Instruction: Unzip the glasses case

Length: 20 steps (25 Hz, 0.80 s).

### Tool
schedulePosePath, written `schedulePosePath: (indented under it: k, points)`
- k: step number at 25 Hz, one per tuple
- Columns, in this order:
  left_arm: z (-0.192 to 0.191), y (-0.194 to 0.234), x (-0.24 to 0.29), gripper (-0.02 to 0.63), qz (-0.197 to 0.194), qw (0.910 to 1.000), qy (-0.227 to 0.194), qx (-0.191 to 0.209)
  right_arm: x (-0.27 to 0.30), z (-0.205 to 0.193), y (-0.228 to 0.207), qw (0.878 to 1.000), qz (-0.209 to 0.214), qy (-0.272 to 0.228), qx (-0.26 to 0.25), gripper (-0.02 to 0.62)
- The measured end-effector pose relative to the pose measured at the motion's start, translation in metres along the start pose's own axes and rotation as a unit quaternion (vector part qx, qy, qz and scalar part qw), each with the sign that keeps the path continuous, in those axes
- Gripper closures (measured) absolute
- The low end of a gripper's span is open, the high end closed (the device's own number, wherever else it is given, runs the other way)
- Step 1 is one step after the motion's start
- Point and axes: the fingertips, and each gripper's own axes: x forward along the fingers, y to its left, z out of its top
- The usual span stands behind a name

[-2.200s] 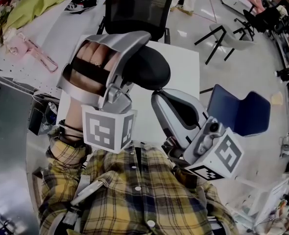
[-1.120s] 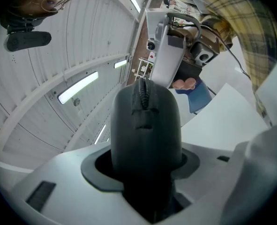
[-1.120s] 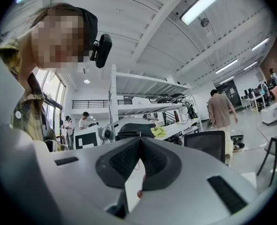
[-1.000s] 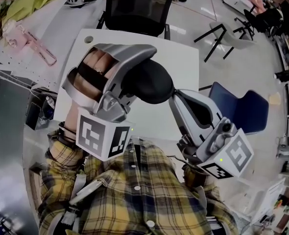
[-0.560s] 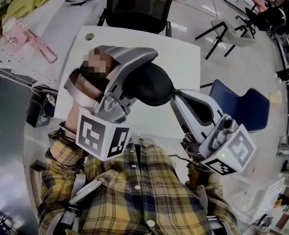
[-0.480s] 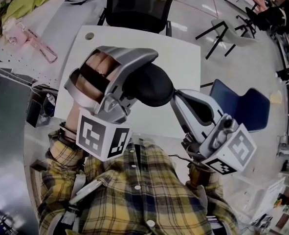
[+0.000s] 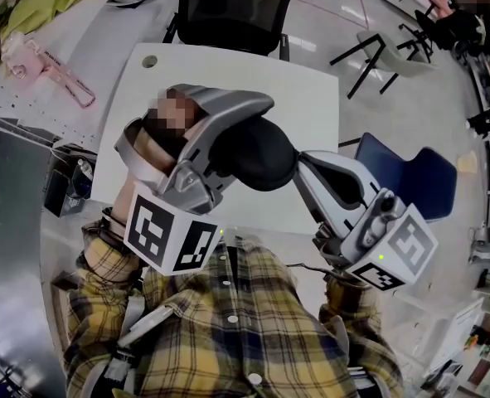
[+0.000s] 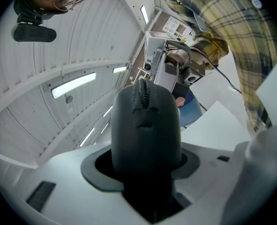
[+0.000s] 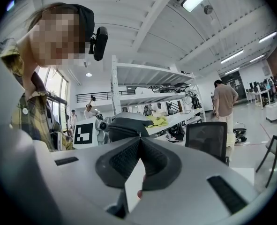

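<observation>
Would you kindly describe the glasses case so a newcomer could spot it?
Above the white table, find the left tongs. Clamped in them is the glasses case: a smooth black oval with a zip along its edge, unlike the grey tongs.

Moved the glasses case (image 7: 265, 152) lower and to the right in the head view, clamped in the left gripper (image 7: 240, 143), and tipped that gripper's marker cube (image 7: 170, 237) further over. Swung the right gripper (image 7: 301, 162) out from under the case to its right end, tips together against it. Carried its own cube rightward, nearer the blue chair (image 7: 410, 189).
</observation>
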Motion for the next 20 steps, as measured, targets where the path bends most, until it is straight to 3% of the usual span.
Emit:
schedulePosePath:
  k: [11,20]
  points:
    - [0.009,-0.014,0.001,0.362,-0.056,0.9968,-0.045,-0.036,0.001,-0.012,-0.003,0.998,0.024,0.057,-0.028,0.597]
    - [0.026,-0.030,-0.004,0.362,-0.122,0.9834,-0.117,-0.065,0.000,-0.027,-0.001,0.990,0.076,0.121,-0.022,0.597]
